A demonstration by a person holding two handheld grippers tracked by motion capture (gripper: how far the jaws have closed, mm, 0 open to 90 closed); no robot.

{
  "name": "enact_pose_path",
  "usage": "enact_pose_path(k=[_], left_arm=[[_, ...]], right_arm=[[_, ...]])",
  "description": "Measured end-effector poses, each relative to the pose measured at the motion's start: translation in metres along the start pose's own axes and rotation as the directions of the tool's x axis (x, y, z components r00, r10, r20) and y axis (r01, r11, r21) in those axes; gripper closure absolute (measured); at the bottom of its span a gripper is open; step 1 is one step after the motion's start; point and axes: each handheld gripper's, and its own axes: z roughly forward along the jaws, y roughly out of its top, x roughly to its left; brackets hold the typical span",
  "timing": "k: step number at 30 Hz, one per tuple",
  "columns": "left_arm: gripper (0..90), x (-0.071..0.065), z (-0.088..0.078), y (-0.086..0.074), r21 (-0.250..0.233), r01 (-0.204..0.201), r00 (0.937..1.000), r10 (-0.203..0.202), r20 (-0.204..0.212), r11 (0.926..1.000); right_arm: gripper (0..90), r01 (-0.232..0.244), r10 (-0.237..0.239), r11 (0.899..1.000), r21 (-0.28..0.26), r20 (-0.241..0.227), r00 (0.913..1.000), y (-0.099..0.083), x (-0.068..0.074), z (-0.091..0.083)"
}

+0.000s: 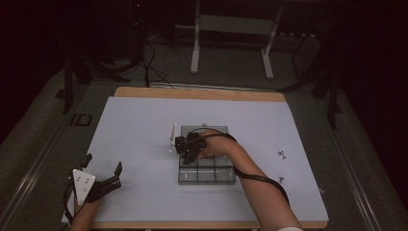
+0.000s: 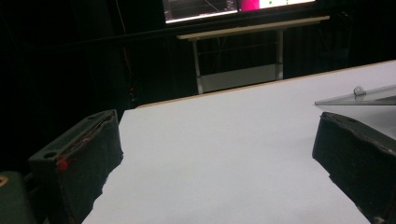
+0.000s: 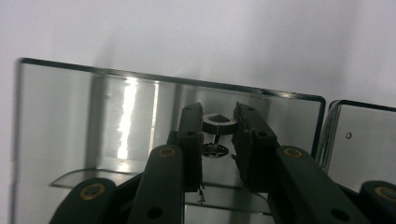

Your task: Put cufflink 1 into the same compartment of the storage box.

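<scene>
A clear acrylic tray divided into square compartments lies in the middle of the white board. My right gripper hovers over the tray's left half, pointing down. In the right gripper view, the right gripper is shut on a small metal screw with a round head, held just above a clear acrylic plate; the screw's reflection shows below it. My left gripper rests near the board's front left corner, open and holding nothing. The left gripper has its jaws wide apart over bare board.
Two small loose screws lie on the board to the right of the tray. A thin clear piece stands at the tray's left edge. A raised clear plate with a small knob is at the right. A metal stand is beyond the table.
</scene>
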Motion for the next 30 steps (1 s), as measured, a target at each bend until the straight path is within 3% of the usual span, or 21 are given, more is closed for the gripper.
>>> enact_pose_path(k=[14,30], left_arm=[[2.4,0.0,0.0,0.0,0.0,0.0,1.0,0.0,0.002,1.0],[2.4,0.0,0.0,0.0,0.0,-0.004,1.0,0.004,0.002,1.0]], right_arm=[[70.5,-0.005,0.005,0.999,0.039,-0.002,1.0,0.004,-0.002,0.01],[64.0,-0.001,0.001,0.997,0.079,0.005,1.0,-0.004,0.007,-0.034]])
